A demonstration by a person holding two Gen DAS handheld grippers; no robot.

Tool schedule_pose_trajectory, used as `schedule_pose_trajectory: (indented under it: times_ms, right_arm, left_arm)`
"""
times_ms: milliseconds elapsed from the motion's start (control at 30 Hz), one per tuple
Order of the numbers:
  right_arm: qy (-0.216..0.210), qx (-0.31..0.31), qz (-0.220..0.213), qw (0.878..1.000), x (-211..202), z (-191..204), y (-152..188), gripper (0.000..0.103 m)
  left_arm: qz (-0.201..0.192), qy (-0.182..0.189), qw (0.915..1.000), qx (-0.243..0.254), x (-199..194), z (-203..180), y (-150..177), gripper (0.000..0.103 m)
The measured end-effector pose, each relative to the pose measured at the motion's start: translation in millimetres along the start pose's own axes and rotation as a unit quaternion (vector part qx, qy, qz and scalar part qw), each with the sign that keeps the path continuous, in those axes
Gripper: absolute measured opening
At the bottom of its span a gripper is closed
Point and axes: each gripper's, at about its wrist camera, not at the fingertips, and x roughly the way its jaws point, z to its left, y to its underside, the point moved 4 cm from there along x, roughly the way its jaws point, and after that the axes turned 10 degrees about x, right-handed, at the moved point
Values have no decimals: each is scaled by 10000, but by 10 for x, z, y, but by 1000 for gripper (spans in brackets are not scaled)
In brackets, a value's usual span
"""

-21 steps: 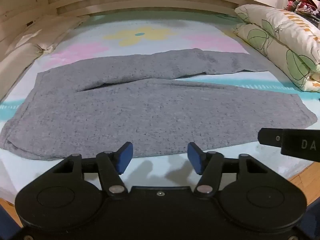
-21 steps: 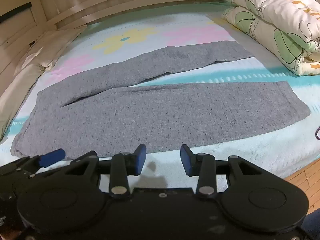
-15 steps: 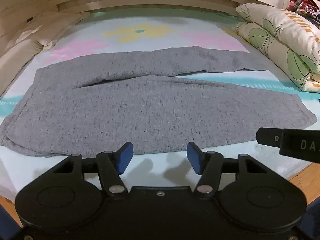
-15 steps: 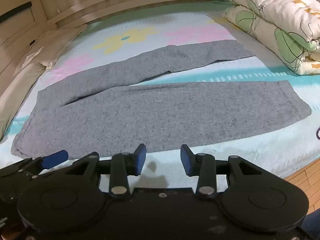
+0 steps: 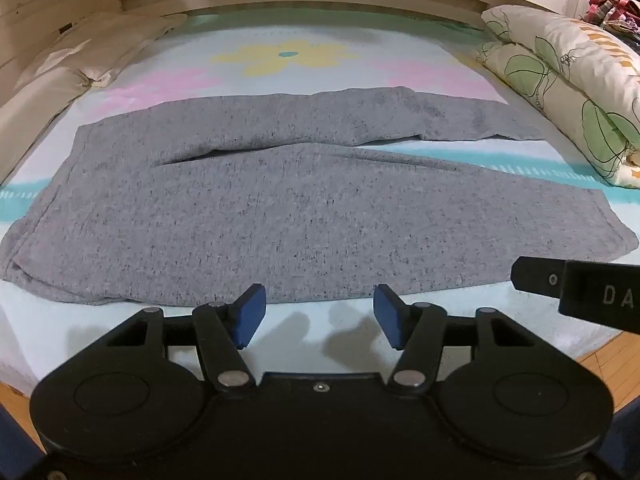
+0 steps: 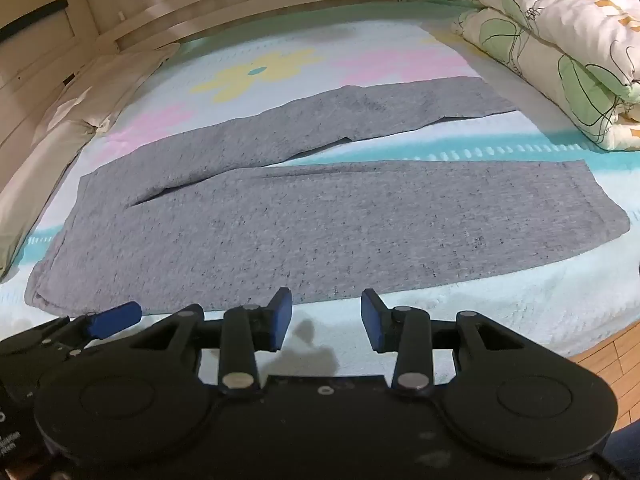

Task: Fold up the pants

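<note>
— bedroom, wooden slatted headboard at the far side, bed under a pale sheet with pastel flowers. how far along with the folding?
— barely begun, by the look of it. grey pants spread flat across the middle of the bed, waistband toward the left edge, both legs running out toward the right edge. legs splayed apart in a narrow v, near leg parallel to the near edge, far leg angled away toward the folded quilt at the far right corner.
— any fold made at all?
— none visible. no leg laid over the other, no doubling along the length. only a small rumple at the near left corner of the waistband.
— and the claws?
— left gripper released, blue pads wide apart, nothing between them, hovering over the bare strip of sheet just short of the near hem. right gripper released too, somewhat narrower, also empty, over the same strip beside the left one. neither touching the cloth.
— what remains, then?
— everything, judging from this: bringing one leg onto the other, then folding along the length, probably once or twice. pale pillows along the left edge well clear of the work.
</note>
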Motion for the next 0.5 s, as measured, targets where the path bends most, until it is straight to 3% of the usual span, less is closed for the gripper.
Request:
schedule_pose_trajectory:
  times_ms: [500]
  right_arm:
    - [9, -23, 41, 10000, 20, 22, 9, 41]
  left_arm:
    - [35, -14, 10000, -13, 3, 24, 2, 62]
